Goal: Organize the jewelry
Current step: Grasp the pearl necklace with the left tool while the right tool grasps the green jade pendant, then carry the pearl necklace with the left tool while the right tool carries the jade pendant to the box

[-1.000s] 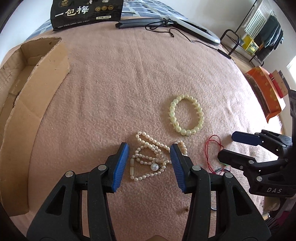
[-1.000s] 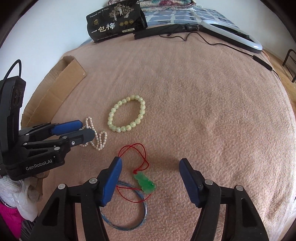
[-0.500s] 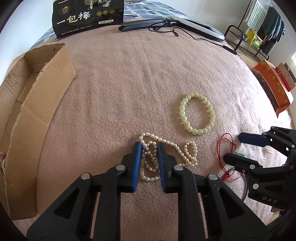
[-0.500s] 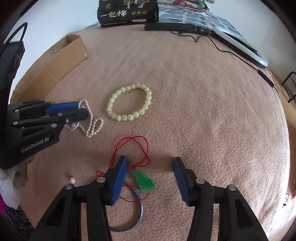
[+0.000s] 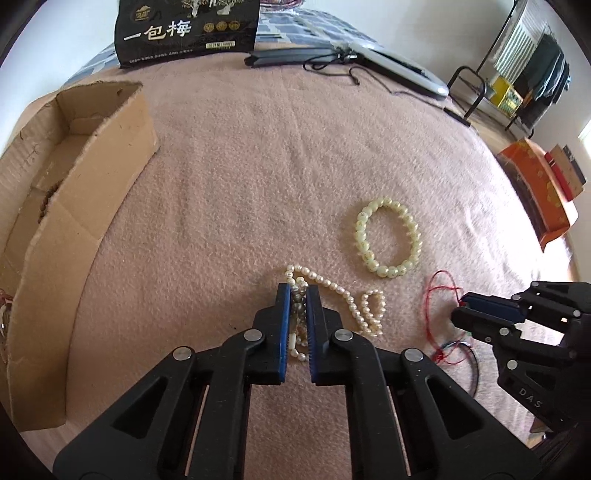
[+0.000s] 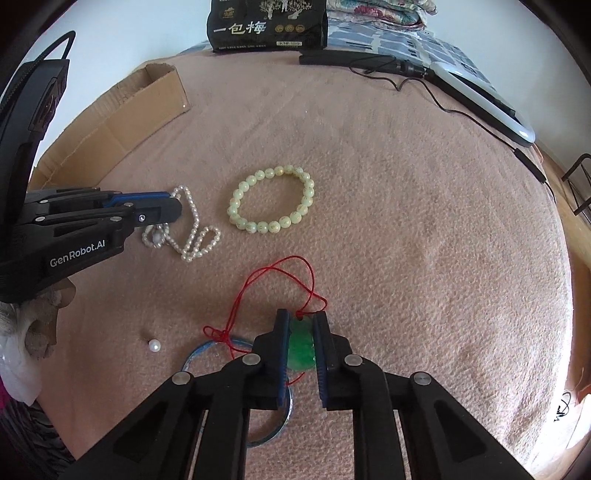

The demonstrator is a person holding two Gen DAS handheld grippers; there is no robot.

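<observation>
My left gripper (image 5: 297, 291) pinches several strands of the white pearl necklace (image 5: 354, 302), its jaws closing the last bit onto them; the loose loops trail to the right on the pink blanket. The jaws of my right gripper (image 6: 301, 317) are closing, and their pads press on the green pendant (image 6: 301, 349) between them. The pendant's red cord (image 6: 258, 275) loops away from the tips. A pale green bead bracelet (image 6: 258, 226) lies flat between the two grippers. In the right wrist view, the left gripper (image 6: 177, 210) comes in from the left over the pearl necklace (image 6: 194, 236).
An open cardboard box (image 5: 92, 184) lies at the left. A loose pearl (image 6: 154, 346) and a blue bangle (image 6: 195, 354) lie near my right gripper. A black snack bag (image 6: 266, 26) and a ring light (image 6: 480, 96) with its cable sit at the far edge.
Both grippers went from wide open to closed: the left onto the pearl strands, the right onto the green pendant. The right one also shifted slightly and rolled.
</observation>
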